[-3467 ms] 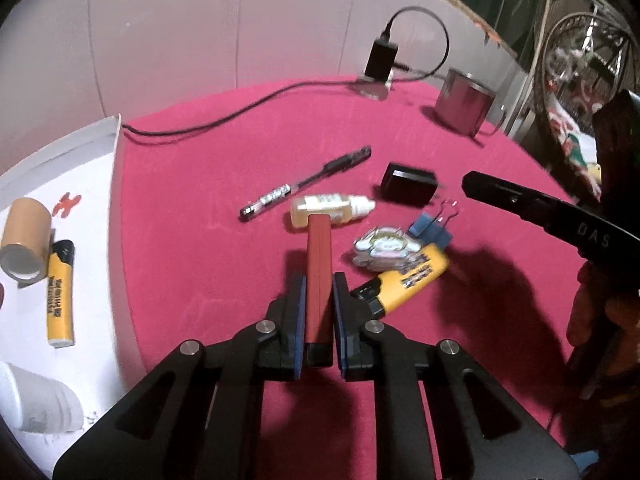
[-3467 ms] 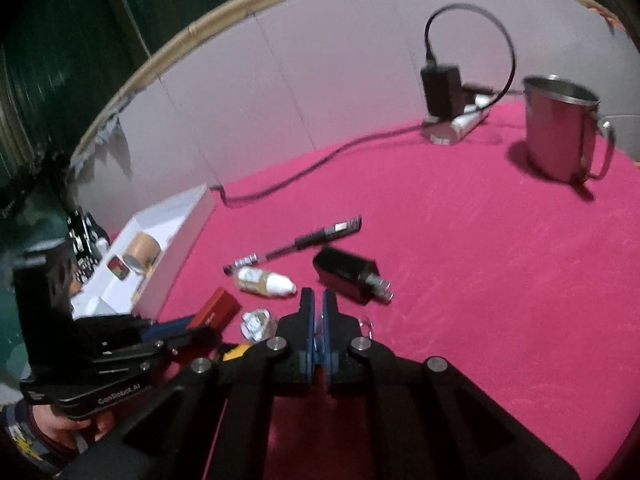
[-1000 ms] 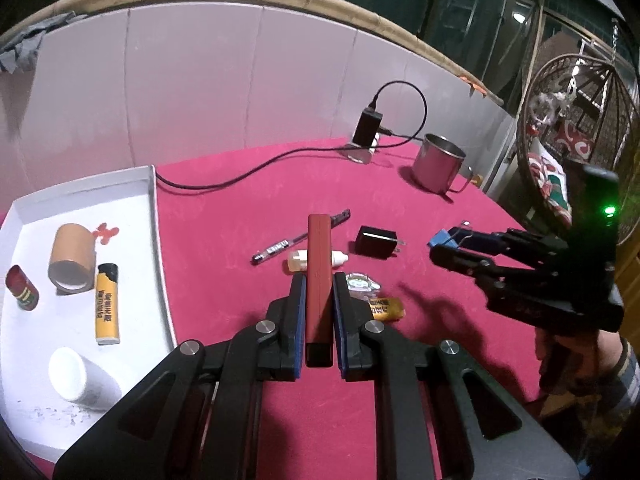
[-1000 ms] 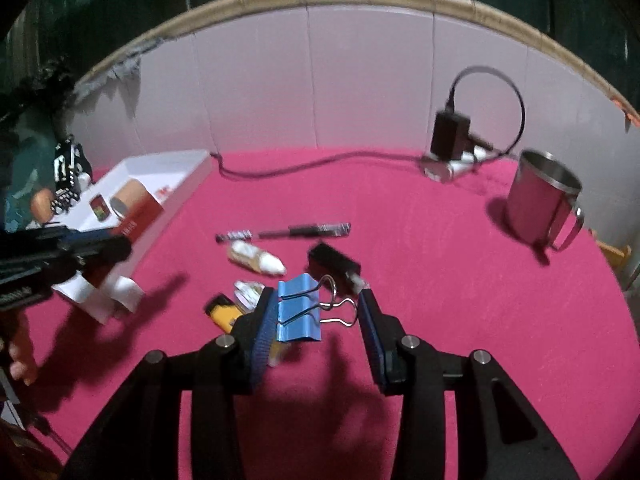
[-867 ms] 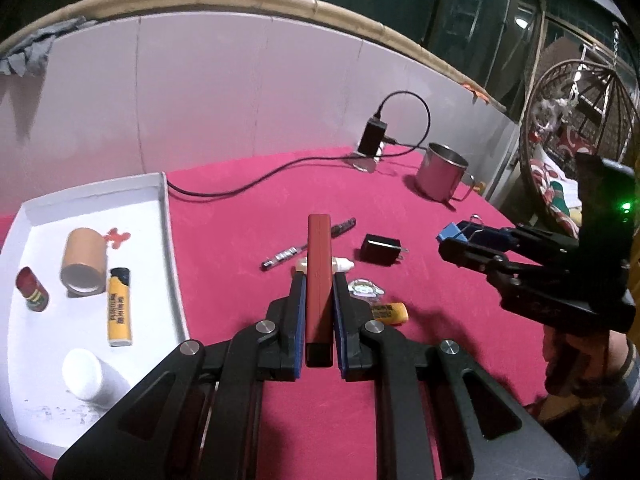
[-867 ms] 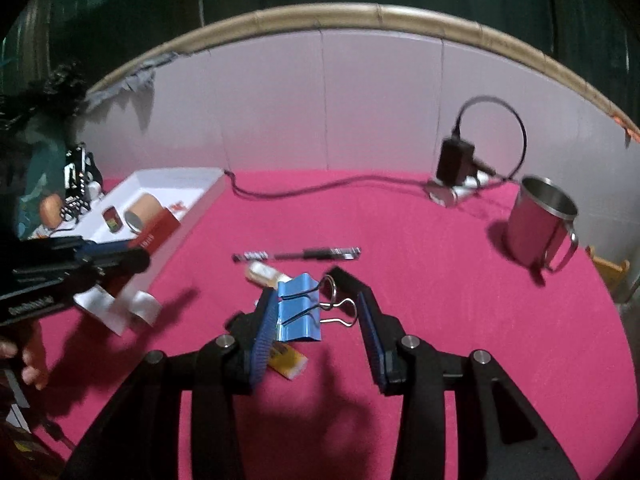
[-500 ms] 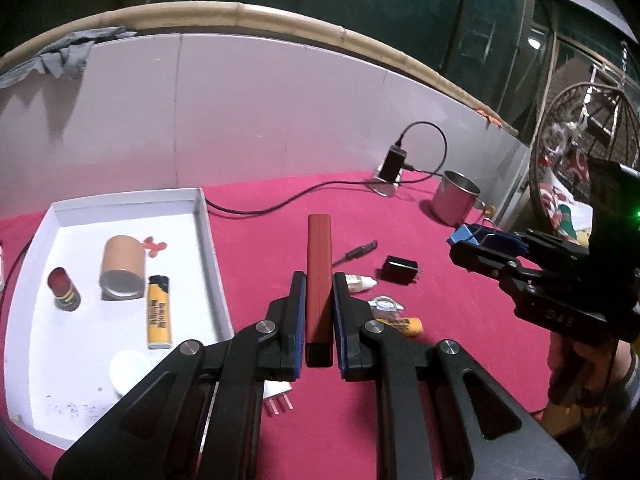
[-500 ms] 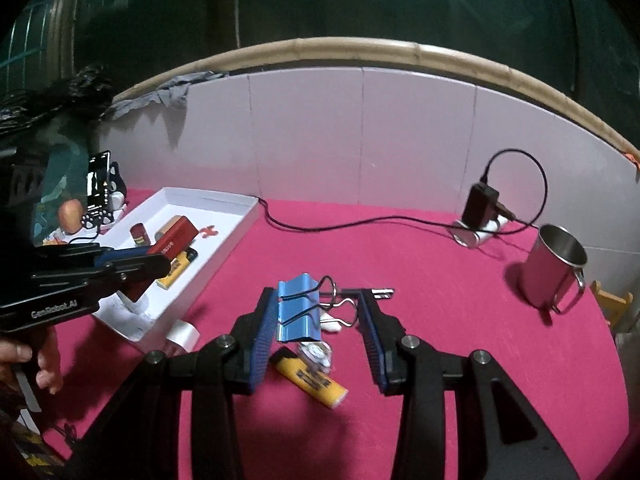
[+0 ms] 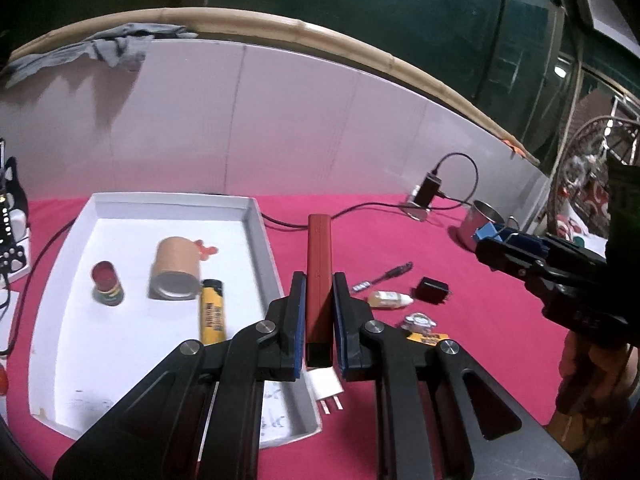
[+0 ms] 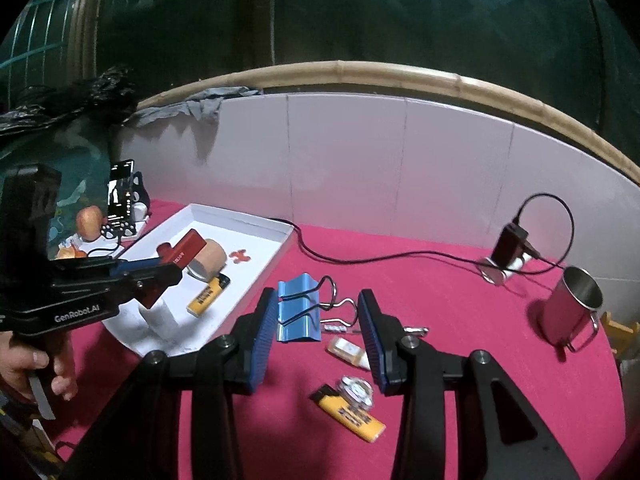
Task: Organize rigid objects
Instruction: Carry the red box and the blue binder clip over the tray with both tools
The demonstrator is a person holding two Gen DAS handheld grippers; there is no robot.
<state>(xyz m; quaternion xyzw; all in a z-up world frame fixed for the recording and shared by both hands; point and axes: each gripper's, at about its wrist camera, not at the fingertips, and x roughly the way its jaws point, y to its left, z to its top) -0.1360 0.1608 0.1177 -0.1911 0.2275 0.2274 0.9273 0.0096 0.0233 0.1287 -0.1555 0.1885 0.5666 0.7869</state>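
Observation:
My left gripper (image 9: 317, 288) is shut on a long dark red box (image 9: 319, 264), held high over the right wall of the white tray (image 9: 256, 224); it also shows in the right wrist view (image 10: 188, 252). My right gripper (image 10: 318, 316) is shut on a blue binder clip (image 10: 299, 308) by its body and wire handles, held above the pink table. The tray holds a cardboard tube (image 9: 174, 270), a yellow lighter (image 9: 212, 310) and a small red cylinder (image 9: 106, 282). On the table lie a pen (image 9: 384, 276), a small bottle (image 9: 388, 299), a black plug (image 9: 431, 290), another yellow lighter (image 10: 352, 416) and a round trinket (image 10: 354, 390).
A metal mug (image 10: 572, 308) stands at the right. A black charger (image 10: 512, 246) with cable sits at the back by the white wall. A white plug (image 9: 326, 386) lies by the tray's near corner. A phone stand (image 10: 120, 204) and an apple (image 10: 89, 220) are left of the tray.
Both grippers have risen and swung left with their loads. The red box now hangs over the tray's right wall; the clip is nearer the tray.

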